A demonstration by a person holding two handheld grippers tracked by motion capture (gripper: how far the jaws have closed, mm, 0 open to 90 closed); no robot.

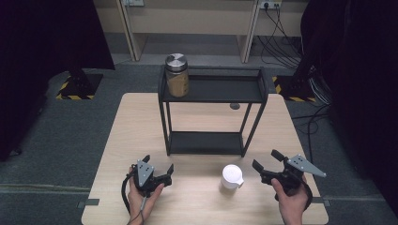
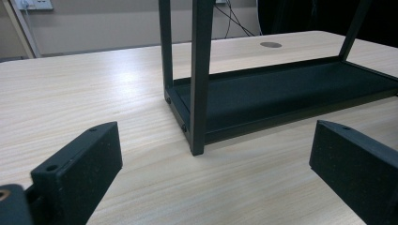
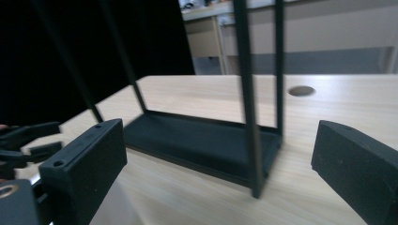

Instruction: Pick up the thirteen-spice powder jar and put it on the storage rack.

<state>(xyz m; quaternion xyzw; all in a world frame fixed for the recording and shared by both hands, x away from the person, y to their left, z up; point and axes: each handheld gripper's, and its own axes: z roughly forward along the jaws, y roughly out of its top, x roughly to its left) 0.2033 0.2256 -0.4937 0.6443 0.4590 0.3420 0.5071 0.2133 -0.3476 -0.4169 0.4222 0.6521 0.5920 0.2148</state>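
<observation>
Tongs in the person's left hand, the left gripper, sat in front of the black rack's left legs, jaws spread wide with nothing but bare table between them.

To the right of it, just in front of the rack's lower shelf, the white cup stood alone on the wood, touching nothing. It was small, round and plain white, with a stubby tab or handle jutting from its right side. I could not tell whether it was ceramic or plastic. It seemed light and stiff, likely smooth and a bit slippery, and breakable if ceramic. A squeeze across its round body, clear of the tab, looked the safest hold.

Further right, in front of the rack's right legs, the right gripper hung beside the cup, jaws released and empty.
</observation>
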